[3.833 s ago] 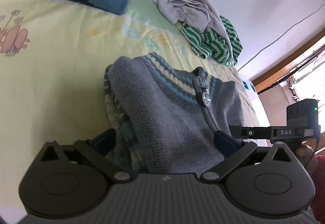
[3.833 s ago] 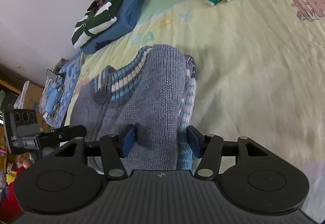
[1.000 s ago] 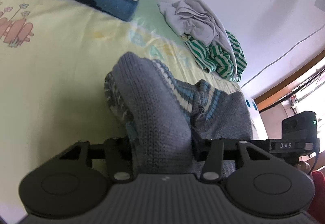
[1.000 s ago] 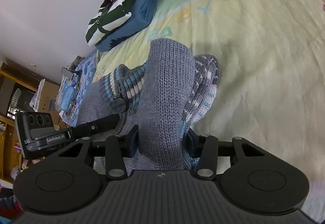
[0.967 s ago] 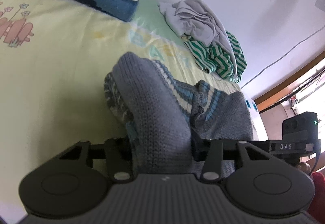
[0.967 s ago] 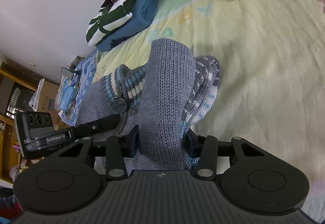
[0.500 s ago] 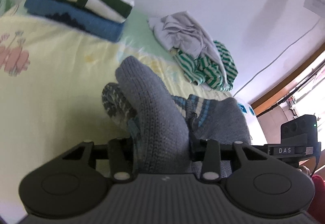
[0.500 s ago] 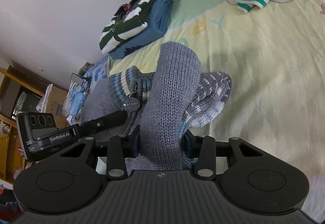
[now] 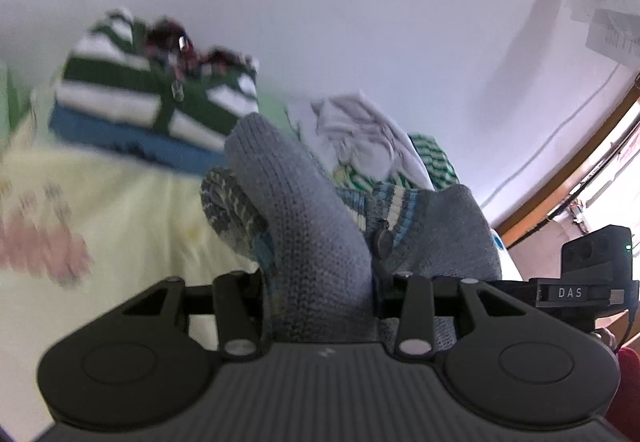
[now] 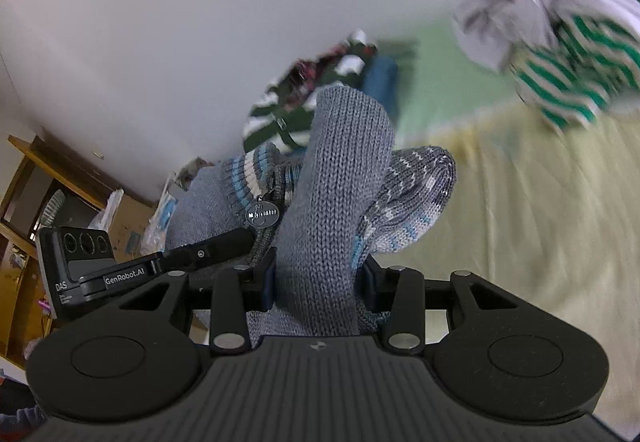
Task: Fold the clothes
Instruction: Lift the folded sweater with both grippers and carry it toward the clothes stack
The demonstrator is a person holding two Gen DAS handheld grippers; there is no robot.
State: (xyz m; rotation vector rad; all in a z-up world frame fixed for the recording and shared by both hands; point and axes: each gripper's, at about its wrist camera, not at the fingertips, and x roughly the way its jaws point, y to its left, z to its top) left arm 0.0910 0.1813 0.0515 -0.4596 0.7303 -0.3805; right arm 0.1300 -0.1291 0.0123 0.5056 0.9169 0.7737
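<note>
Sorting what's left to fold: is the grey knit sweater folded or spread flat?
Folded: the grey knit sweater is bunched in layers, gripped by the left gripper and right gripper.

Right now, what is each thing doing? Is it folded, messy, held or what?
grey knit sweater: bunched, gripped at both sides, partly off the bed.
left gripper: shut on the sweater.
right gripper: shut on the sweater.
folded stack: neat, striped top on a blue one, by the wall.
loose pile: crumpled, unfolded.
bed sheet: spread flat.
</note>
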